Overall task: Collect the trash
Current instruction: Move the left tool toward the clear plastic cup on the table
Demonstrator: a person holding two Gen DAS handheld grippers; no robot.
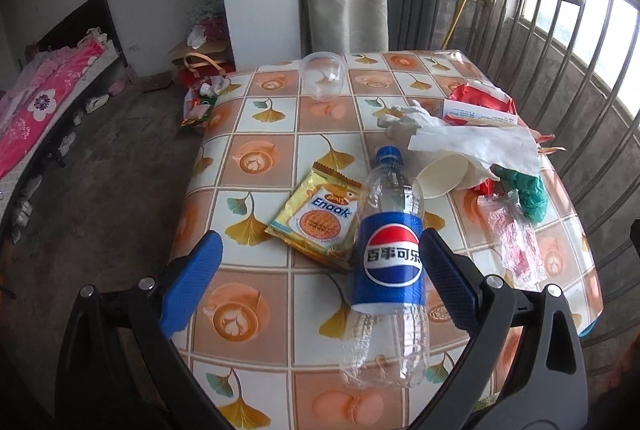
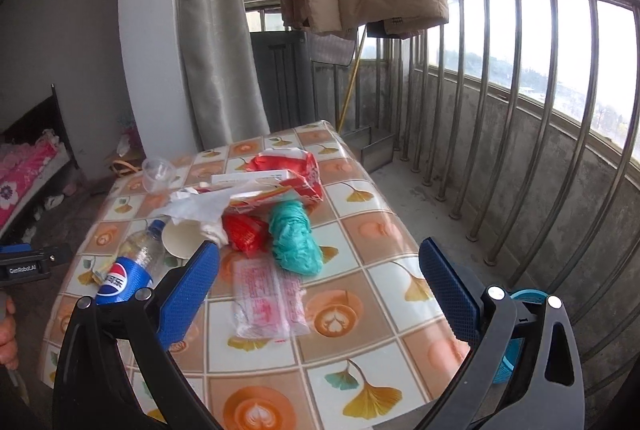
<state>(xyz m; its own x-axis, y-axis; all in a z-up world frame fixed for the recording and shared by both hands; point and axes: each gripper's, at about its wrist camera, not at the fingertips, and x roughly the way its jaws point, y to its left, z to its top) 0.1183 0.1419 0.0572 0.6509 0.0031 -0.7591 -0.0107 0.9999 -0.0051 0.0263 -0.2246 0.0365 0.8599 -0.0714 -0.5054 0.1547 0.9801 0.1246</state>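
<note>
We're nearest with the left gripper [image 1: 320, 262]: fingers apart, the empty clear Pepsi bottle with blue label [image 1: 390, 262] lies on the tabletop [image 1: 256, 134] between them, seemingly touching the right pad, cap pointing away. Right gripper [image 2: 320, 282] fingers apart, empty.

Glossy tablecloth [image 1: 256, 286], clear plastic bottle [image 1: 390, 262], shiny foil wrapper [image 1: 316, 222], crumpled tissue [image 1: 476, 146].

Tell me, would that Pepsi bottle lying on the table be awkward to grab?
Probably light: the Pepsi bottle looks empty and see-through. Lying on its side on the table, its round body may roll if nudged. The thin clear plastic could dent or slip between the left gripper fingers, which stand open around it, so a grip at the label seems safest.
</note>
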